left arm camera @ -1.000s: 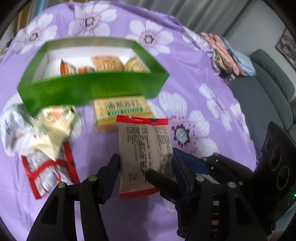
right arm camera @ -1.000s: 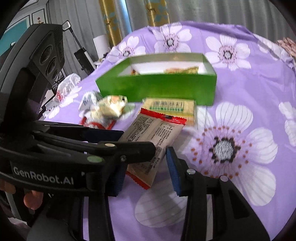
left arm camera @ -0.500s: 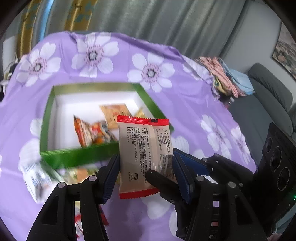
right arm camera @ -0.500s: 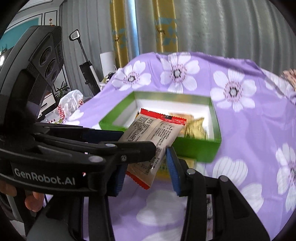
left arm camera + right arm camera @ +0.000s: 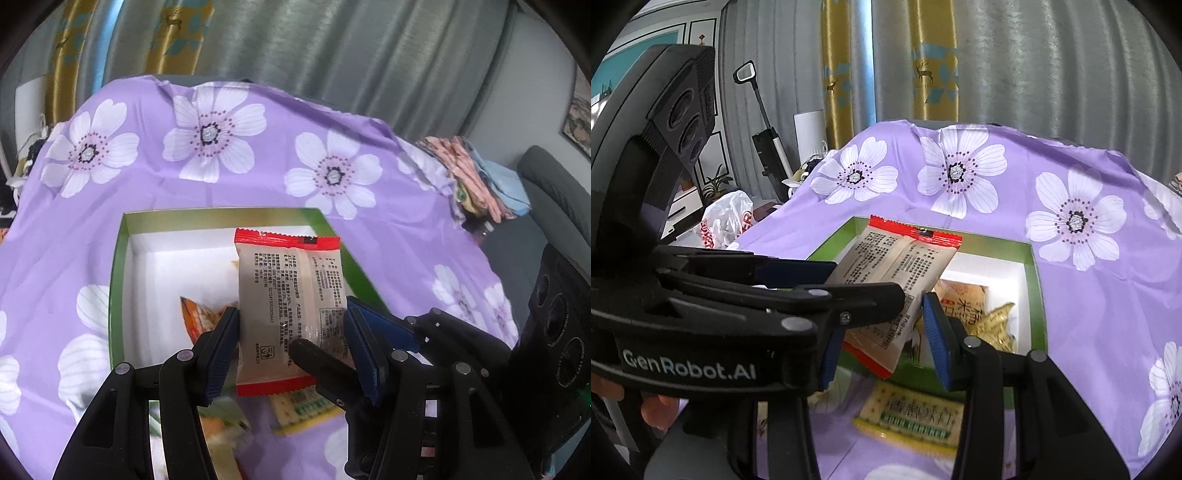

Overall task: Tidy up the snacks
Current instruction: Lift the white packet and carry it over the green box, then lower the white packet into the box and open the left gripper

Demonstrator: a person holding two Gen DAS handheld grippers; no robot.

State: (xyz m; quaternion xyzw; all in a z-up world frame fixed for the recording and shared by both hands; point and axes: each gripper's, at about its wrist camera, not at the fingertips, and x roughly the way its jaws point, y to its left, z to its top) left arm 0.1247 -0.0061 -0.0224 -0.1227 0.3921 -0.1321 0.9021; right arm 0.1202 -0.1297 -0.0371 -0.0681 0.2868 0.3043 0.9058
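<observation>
Snack packet (image 5: pixel 291 314) is pinched by both left tool (image 5: pixel 293 339) and right tool (image 5: pixel 879 334) above the green box (image 5: pixel 118 280).

purple cloth (image 5: pixel 258 192) with white flowers; green box (image 5: pixel 116 280), white inside.

Both grippers clamp one snack packet (image 5: pixel 291 314) above the green box (image 5: pixel 117 280): the left gripper (image 5: pixel 291 341) squeezes its long sides, the right gripper (image 5: pixel 882 334) crosses from the right, both angled downward.
</observation>
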